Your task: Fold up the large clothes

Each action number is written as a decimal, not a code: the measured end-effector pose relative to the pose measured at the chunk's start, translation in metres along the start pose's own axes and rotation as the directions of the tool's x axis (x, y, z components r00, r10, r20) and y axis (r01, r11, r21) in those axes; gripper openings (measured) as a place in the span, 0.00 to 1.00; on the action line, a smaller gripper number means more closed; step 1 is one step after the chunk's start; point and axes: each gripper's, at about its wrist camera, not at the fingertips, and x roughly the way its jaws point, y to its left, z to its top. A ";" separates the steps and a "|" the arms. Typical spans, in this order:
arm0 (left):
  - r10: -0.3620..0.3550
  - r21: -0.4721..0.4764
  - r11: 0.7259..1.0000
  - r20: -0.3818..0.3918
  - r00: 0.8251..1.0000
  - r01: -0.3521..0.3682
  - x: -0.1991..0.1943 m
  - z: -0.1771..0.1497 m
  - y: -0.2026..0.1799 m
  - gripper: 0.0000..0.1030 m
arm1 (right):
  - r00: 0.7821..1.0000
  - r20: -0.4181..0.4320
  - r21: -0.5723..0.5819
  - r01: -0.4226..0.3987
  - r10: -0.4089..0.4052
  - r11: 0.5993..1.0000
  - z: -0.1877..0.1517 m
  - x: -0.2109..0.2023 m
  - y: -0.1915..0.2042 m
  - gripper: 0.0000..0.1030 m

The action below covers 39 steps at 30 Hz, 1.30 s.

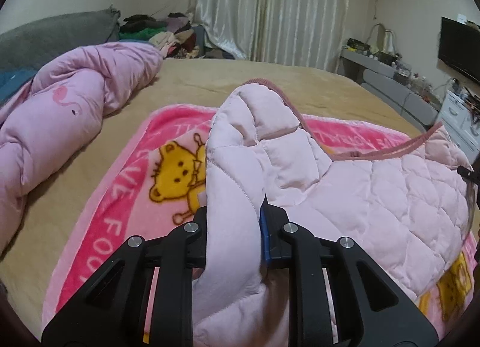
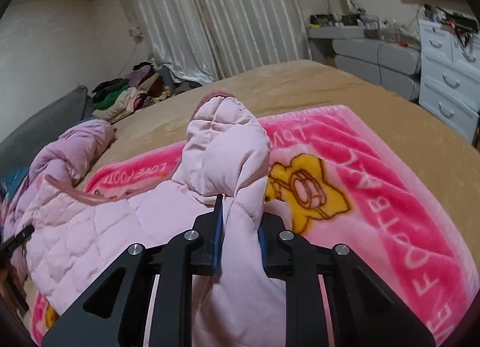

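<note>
A pale pink quilted jacket with a darker pink ribbed hem lies on a pink cartoon-bear blanket on the bed. My left gripper is shut on a thick fold of the jacket at its left side, and the sleeve stands up past the fingers. My right gripper is shut on the jacket's other sleeve, which bulges upward with its ribbed cuff at the top. The jacket body spreads to the left in the right wrist view, over the blanket.
A lilac duvet is bunched at the left of the tan bed sheet. A pile of clothes lies by the curtain. A grey bench and white drawers stand along the right side of the bed.
</note>
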 end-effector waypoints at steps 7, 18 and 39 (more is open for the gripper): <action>0.051 0.015 0.999 -0.033 0.998 -0.051 0.031 -0.005 0.002 0.13 | 0.994 -0.082 0.021 0.070 -0.068 0.997 -0.010 0.045 -0.007 0.17; 0.068 -0.016 0.997 -0.095 0.993 -0.070 0.063 -0.022 0.009 0.16 | 0.982 -0.162 0.090 0.109 -0.093 0.990 -0.032 0.075 -0.024 0.21; 0.134 0.015 0.991 -0.107 0.985 -0.133 0.048 -0.043 0.015 0.63 | 0.978 -0.102 -0.029 0.181 -0.183 0.983 -0.050 0.034 -0.013 0.62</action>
